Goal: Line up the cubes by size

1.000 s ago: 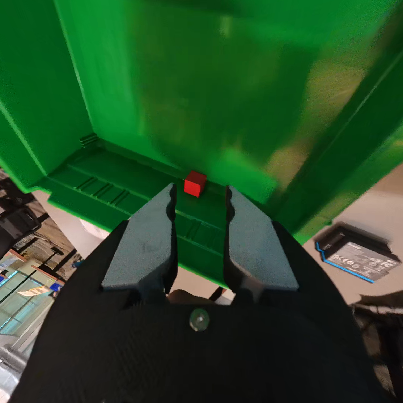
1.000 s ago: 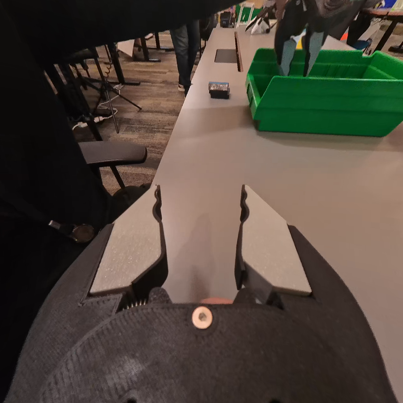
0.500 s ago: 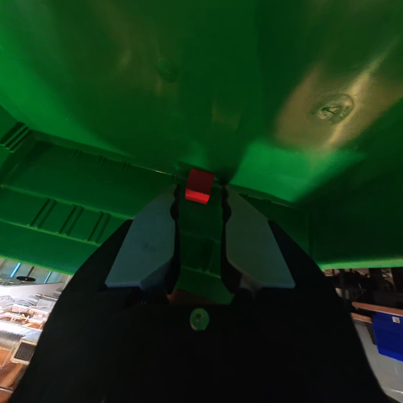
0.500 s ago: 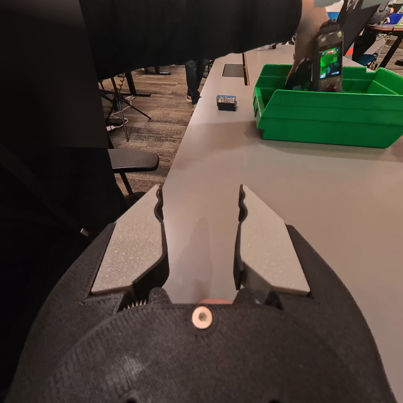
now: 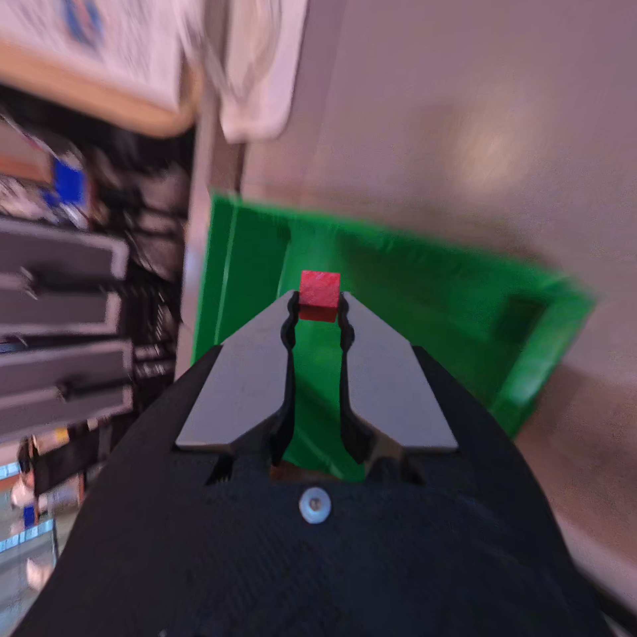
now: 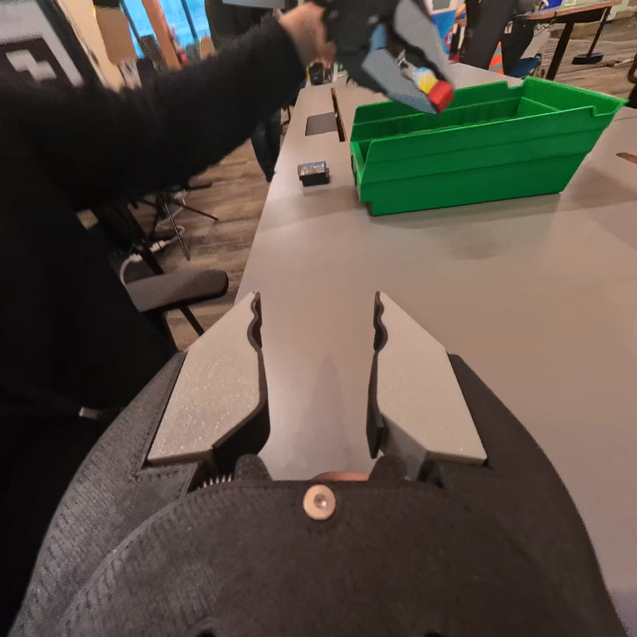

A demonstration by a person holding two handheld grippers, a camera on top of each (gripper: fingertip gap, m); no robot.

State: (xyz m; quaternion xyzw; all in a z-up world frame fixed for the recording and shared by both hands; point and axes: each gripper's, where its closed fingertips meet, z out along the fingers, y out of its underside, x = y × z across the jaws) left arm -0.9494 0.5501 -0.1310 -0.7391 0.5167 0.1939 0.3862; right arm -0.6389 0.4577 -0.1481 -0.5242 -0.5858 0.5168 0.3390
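Red cube (image 5: 319, 293) pinched at left gripper (image 5: 317, 305) tips above green bin (image 6: 482, 165); probably light, rigid, held by flat sides. Right gripper (image 6: 317, 310) spread, empty.

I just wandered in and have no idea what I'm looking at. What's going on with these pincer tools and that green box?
A person holds a two-finger gripper in each hand. The left gripper is pinching a small red cube in the air above the green bin, which sits on a grey table. The right gripper is open and empty, low over a bare part of the table. No cubes are lined up on the table yet.
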